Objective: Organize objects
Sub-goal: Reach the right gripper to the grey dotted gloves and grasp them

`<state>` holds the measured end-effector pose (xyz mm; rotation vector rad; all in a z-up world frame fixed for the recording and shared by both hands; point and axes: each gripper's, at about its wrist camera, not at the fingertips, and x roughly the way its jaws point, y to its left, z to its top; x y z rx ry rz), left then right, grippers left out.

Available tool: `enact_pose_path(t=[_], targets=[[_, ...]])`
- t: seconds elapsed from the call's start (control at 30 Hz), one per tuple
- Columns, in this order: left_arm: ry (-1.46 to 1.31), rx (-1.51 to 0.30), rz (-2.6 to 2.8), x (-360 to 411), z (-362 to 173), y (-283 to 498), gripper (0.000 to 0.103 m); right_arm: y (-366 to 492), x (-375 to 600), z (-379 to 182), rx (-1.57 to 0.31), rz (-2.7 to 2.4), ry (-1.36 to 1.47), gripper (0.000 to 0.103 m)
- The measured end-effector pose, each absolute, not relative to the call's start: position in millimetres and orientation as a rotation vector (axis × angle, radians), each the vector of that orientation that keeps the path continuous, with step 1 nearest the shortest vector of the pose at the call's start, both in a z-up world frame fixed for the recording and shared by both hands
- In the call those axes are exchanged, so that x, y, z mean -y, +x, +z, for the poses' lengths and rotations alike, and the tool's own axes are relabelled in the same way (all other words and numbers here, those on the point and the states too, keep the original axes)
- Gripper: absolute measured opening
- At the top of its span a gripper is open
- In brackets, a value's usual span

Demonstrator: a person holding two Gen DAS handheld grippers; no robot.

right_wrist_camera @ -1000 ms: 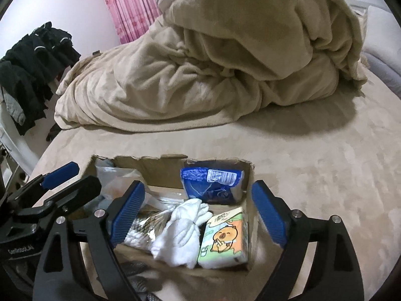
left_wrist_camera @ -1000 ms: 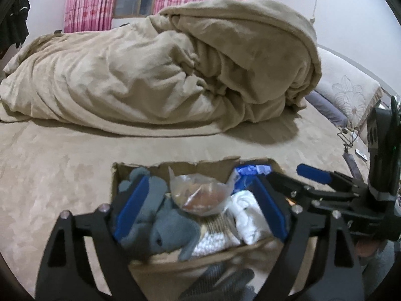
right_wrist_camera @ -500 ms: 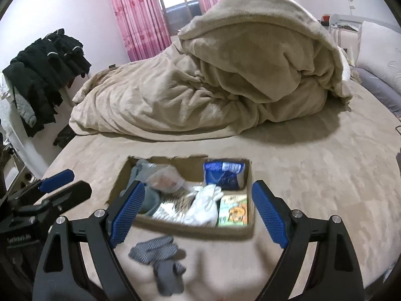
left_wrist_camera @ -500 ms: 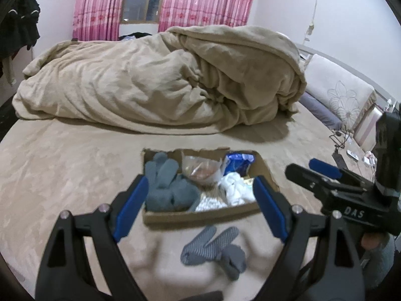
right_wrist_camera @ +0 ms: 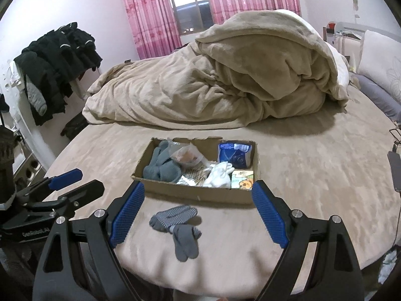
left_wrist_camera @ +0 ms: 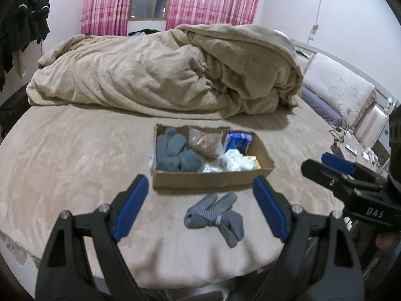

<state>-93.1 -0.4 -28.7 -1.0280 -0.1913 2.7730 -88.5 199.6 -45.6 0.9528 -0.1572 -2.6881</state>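
While I hold both grippers empty, left gripper (left_wrist_camera: 200, 207) and right gripper (right_wrist_camera: 198, 209) fingers spread wide: grey gloves (right_wrist_camera: 179, 222) on bed (right_wrist_camera: 313, 175), just before filled cardboard box (right_wrist_camera: 198, 193); beige duvet (right_wrist_camera: 225, 85) beyond.

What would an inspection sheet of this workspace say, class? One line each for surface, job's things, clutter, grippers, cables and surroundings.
Surface: beige bed.
Job's things: cardboard box holding grey gloves, snack bag, blue packet, white gloves, tissue pack; striped grey gloves lie outside, before it.
Clutter: heaped blanket.
Grippers: left gripper and right gripper open, empty.
Cables: cable at bed's right edge.
Surroundings: pink curtains, dark clothes, pillows.
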Motion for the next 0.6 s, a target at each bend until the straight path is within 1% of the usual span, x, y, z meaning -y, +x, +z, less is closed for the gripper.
enact_pose_path(t=[0.3, 0.43, 0.6], targets=[[-1.102, 0.175, 2.777, 7, -54, -86, 0.086, -83, -181, -64, 0.118, -2.642, 1.008, 0.089], [-1.128, 0.134, 2.791, 10, -66, -87, 0.086, -89, -173, -78, 0.108, -2.617, 1.042, 0.089], [-1.181, 0.149, 2.795, 20, -84, -94, 0.086, -100, -164, -102, 0.098, -2.583, 1.107, 0.089]])
